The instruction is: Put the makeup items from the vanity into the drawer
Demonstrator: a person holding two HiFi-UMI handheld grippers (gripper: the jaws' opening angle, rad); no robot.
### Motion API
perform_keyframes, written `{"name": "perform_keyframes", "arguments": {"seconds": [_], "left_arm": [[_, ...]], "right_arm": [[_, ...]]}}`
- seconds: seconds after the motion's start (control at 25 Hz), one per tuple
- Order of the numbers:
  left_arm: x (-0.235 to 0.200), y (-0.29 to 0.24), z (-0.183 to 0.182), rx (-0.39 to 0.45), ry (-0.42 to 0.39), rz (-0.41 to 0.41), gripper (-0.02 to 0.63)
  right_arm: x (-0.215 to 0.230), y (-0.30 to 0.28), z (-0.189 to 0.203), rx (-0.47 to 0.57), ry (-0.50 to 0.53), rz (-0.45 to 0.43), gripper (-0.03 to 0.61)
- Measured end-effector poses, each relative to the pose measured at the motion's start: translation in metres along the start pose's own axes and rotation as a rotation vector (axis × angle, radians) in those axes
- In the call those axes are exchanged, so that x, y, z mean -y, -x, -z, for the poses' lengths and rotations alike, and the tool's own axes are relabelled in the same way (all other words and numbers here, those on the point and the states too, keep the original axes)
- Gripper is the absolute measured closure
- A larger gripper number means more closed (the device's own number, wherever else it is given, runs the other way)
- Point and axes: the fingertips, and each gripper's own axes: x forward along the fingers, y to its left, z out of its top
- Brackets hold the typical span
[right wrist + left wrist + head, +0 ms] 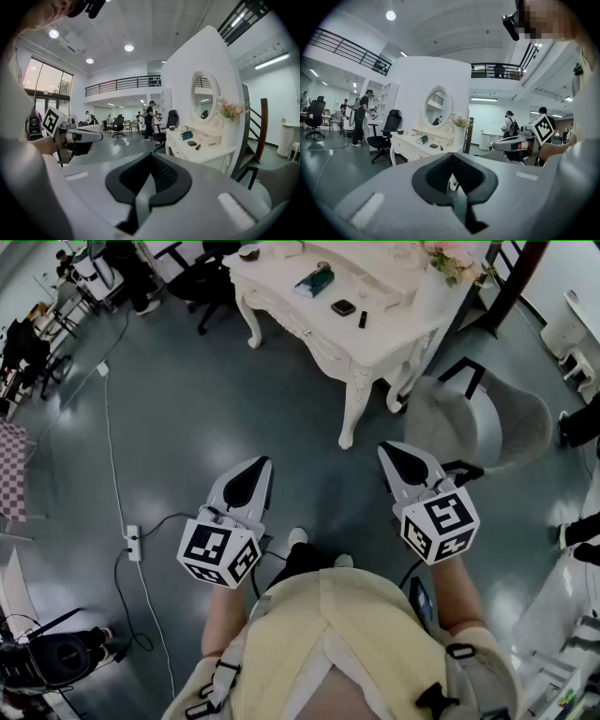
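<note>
Close to the person's body, the left gripper (255, 472) and the right gripper (398, 460) hang over the floor (187, 399), each with fingers pressed together on nothing. Well ahead of both sets of fingertips stands the white vanity (394, 334), with a teal box (314, 279), a dark compact (343, 307) and a small dark tube (363, 320) lying on its top, so the task seems only at the approach. Next, I judge, the fingers must be carried up to the vanity, a drawer opened, and one pair spread around an item.
</note>
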Motion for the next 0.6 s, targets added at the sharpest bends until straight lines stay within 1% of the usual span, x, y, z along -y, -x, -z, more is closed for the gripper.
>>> {"name": "perform_keyframes", "arguments": {"seconds": [0.16,0.28,0.4,0.52,0.6], "left_arm": [[-0.024,-0.005,-0.001,0.007,0.008,-0.011,0.614],[-0.043,-0.007,0.001,0.012,0.037,-0.036,0.614],[-0.062,-0.015,0.006,-0.004,0.056,-0.064,0.612],[-0.072,-0.023,0.006,-0.009,0.068,-0.048,0.612],[-0.077,-0.028,0.006,-0.010,0.097,-0.019,0.613]], "right_arm": [[0.002,-0.021,-0.004,-0.002,0.005,0.006,0.578],[-0.004,-0.036,-0.007,0.002,-0.029,-0.037,0.578],[-0.007,-0.050,-0.006,-0.004,-0.035,-0.068,0.577],[-0.006,-0.063,-0.004,-0.023,-0.041,-0.063,0.577],[-0.008,-0.072,-0.002,-0.041,-0.048,-0.062,0.577]]}}
